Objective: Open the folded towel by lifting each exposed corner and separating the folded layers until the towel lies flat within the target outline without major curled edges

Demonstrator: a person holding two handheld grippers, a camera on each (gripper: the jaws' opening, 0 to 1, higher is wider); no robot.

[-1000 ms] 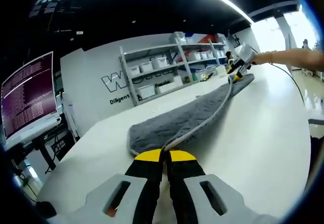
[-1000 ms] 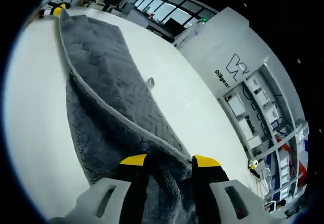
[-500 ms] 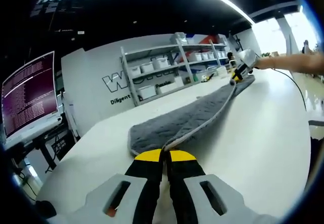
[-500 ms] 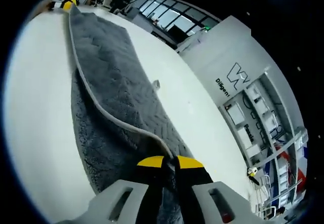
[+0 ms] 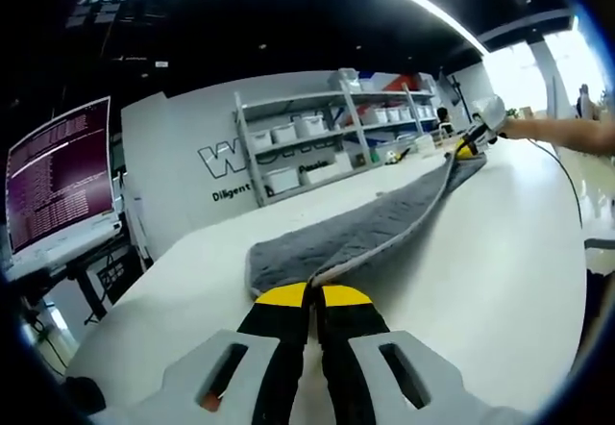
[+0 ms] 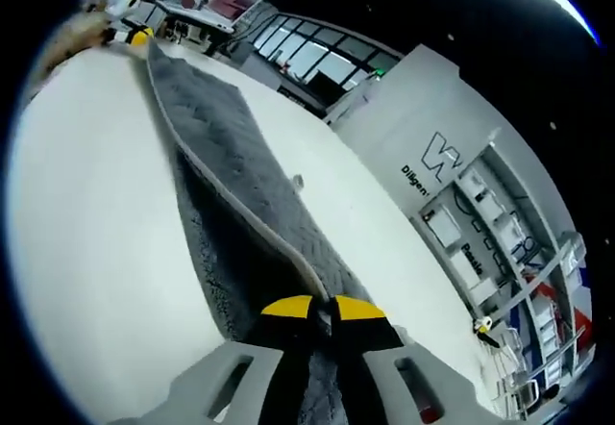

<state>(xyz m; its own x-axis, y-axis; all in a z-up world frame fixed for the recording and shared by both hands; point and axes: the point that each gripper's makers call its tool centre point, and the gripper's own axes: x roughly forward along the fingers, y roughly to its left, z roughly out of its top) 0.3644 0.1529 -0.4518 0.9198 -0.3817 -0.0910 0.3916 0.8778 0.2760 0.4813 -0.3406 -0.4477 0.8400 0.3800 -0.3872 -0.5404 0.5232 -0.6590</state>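
Note:
A long grey towel (image 5: 365, 228) with a pale hemmed edge stretches across the white table (image 5: 500, 252). My left gripper (image 5: 310, 297) is shut on the towel's near corner in the left gripper view. At the far end the right gripper (image 5: 469, 146) holds the other corner, with a person's arm behind it. In the right gripper view my right gripper (image 6: 322, 308) is shut on the towel (image 6: 231, 180) hem, and the upper layer is lifted off the lower one. The left gripper (image 6: 135, 36) shows small at the towel's far end.
A white wall with dark lettering and shelves of white bins (image 5: 317, 141) stand beyond the table. A monitor (image 5: 58, 180) with purple text sits at the left. A small clear object (image 6: 298, 182) lies on the table beside the towel. Windows (image 6: 307, 55) line the far side.
The right gripper went from open around the hem to shut on it, then rose. The towel's top layer has lifted and pulled taut between both grippers.

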